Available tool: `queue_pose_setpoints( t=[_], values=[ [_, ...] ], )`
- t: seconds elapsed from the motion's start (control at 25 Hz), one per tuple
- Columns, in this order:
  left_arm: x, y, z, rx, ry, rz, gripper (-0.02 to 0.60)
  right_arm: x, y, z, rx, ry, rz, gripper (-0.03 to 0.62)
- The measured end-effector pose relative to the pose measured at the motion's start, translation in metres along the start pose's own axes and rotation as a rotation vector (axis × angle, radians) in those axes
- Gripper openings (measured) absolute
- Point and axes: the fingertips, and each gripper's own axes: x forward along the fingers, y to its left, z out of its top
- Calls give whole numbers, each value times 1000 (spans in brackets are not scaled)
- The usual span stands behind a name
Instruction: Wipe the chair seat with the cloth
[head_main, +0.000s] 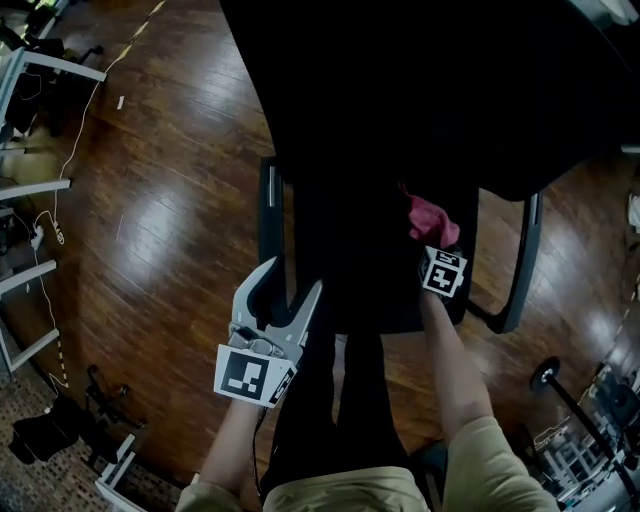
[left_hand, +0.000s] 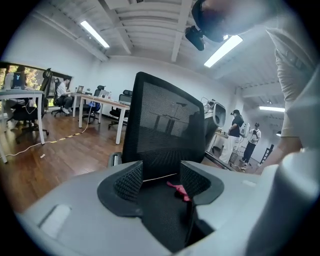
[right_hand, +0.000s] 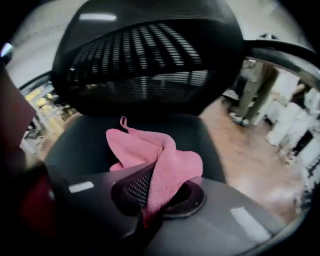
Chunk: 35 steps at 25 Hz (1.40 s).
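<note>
While my right gripper (right_hand: 155, 192) stays out of reach of nothing else, it pinches the pink terry cloth (right_hand: 150, 160) over the black mesh chair seat (right_hand: 80, 145).
Its jaws are clenched on one bunched edge, so the rest trails across the seat's right side, probably ready to drag as a wiping pad. My left gripper (head_main: 283, 300) hangs released and empty by the front-left edge, out of the way. No bin shows, and the seat bears only the cloth.
</note>
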Motion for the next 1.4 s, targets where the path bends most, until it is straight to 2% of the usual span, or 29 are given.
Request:
queue_pose_setpoints(
  t=[0.08, 0.12, 0.16, 0.24, 0.32, 0.4, 0.52, 0.6, 0.64, 0.68, 0.76, 0.88, 0.96, 1.04, 1.12, 1.16, 1.2, 1.24, 1.28, 1.32, 1.4],
  values=[
    [6, -5, -2, -6, 1, -11, 221, -8, -84, -6, 57, 38, -182, 15],
    [6, -5, -1, -8, 0, -14, 222, -11, -110, -10, 79, 56, -228, 15],
    [4, -3, 0, -11, -1, -11, 222, -13, -122, -14, 100, 71, -238, 15],
    [-3, 0, 4, -10, -1, 1, 222, -13, -108, -17, 124, 83, -180, 15],
    [-9, 1, 6, 1, 8, 11, 222, -13, -53, -13, 88, 51, -42, 15],
    [-12, 1, 10, 6, 12, 23, 222, -21, 42, -4, 6, -16, 200, 15],
    [-19, 5, 17, 16, 3, 42, 222, -53, 214, 4, -83, -92, 588, 15],
    [-24, 9, 19, 16, -4, 58, 222, -67, 301, -2, -97, -85, 738, 15],
    [-27, 11, 19, 12, -7, 68, 221, -68, 328, -10, -104, -56, 765, 15],
    [-31, 13, 19, 7, -9, 77, 222, -64, 344, -20, -119, -16, 761, 15],
    [-38, 17, 18, -1, -10, 87, 222, -49, 342, -40, -177, 53, 685, 15],
    [-42, 16, 15, -9, -8, 84, 222, -30, 274, -48, -263, 29, 533, 15],
    [-39, 9, 16, -16, -14, 70, 222, -21, 195, -45, -241, 22, 387, 15],
    [-33, -1, 20, -20, -31, 52, 222, -15, 94, -37, -180, 38, 182, 15],
    [-24, -7, 22, -16, -45, 36, 222, -17, -11, -34, -81, 90, -64, 15],
    [-21, -9, 21, -12, -44, 31, 222, -21, -57, -41, -12, 135, -167, 15],
    [-19, -12, 19, -11, -42, 28, 222, -26, -92, -52, 51, 182, -232, 15],
    [-17, -14, 18, -13, -41, 27, 222, -29, -114, -62, 91, 221, -255, 15],
    [-16, -16, 17, -17, -44, 29, 222, -30, -123, -66, 102, 241, -242, 15],
    [-17, -18, 17, -22, -47, 33, 222, -30, -119, -63, 89, 234, -200, 15],
    [-18, -19, 18, -26, -50, 43, 222, -30, -74, -42, 38, 150, -48, 15]
  ],
)
